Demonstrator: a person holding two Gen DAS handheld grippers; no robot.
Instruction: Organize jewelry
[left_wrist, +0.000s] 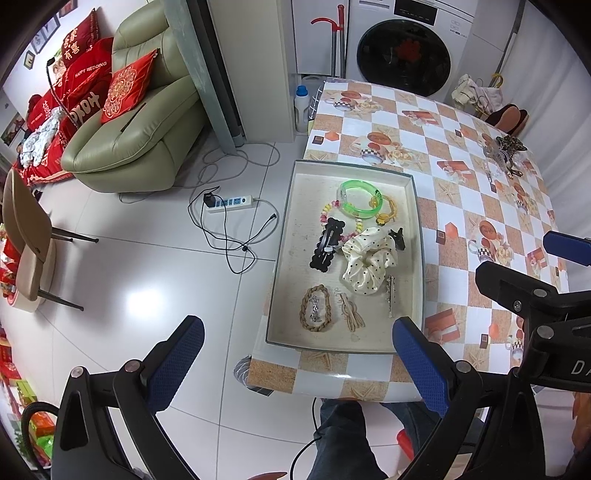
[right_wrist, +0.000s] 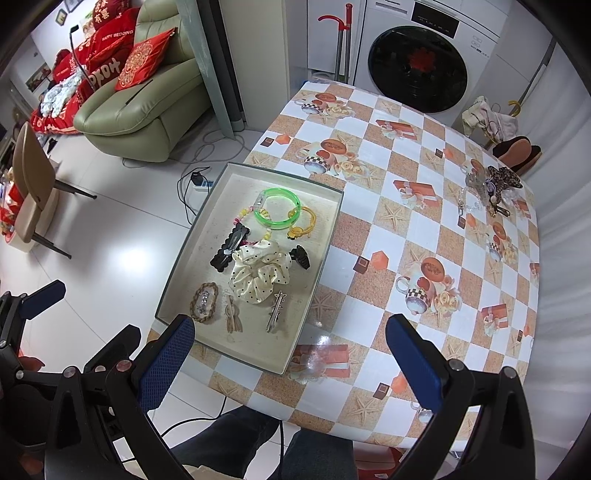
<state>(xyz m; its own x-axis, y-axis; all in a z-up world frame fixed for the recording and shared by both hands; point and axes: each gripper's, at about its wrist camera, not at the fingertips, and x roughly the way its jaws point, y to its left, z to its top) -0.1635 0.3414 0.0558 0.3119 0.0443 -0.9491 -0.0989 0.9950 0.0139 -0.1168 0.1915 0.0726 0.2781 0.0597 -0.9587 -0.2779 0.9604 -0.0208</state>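
Blue-padded left gripper (left_wrist: 298, 350); accessory-filled tray (left_wrist: 284, 236)

A shallow grey-rimmed tray (right_wrist: 321, 258) lies flat just ahead of the left-hand fingers (left_wrist: 419, 363). Nearest them rest a braided brown oval clip (left_wrist: 316, 307), a beige clip (left_wrist: 351, 312) and a silver barrette (left_wrist: 390, 295). Farther ahead sit a cream polka-dot scrunchie (left_wrist: 367, 260), a black scalloped clip (left_wrist: 327, 244) and a small black claw clip (left_wrist: 397, 237). Beyond them lie a green bangle (left_wrist: 359, 197), a beaded bracelet (left_wrist: 328, 212) and a yellow hair tie (left_wrist: 387, 210). A loose jewelry pile (right_wrist: 491, 188) lies well ahead of the right-hand fingers (right_wrist: 415, 363).
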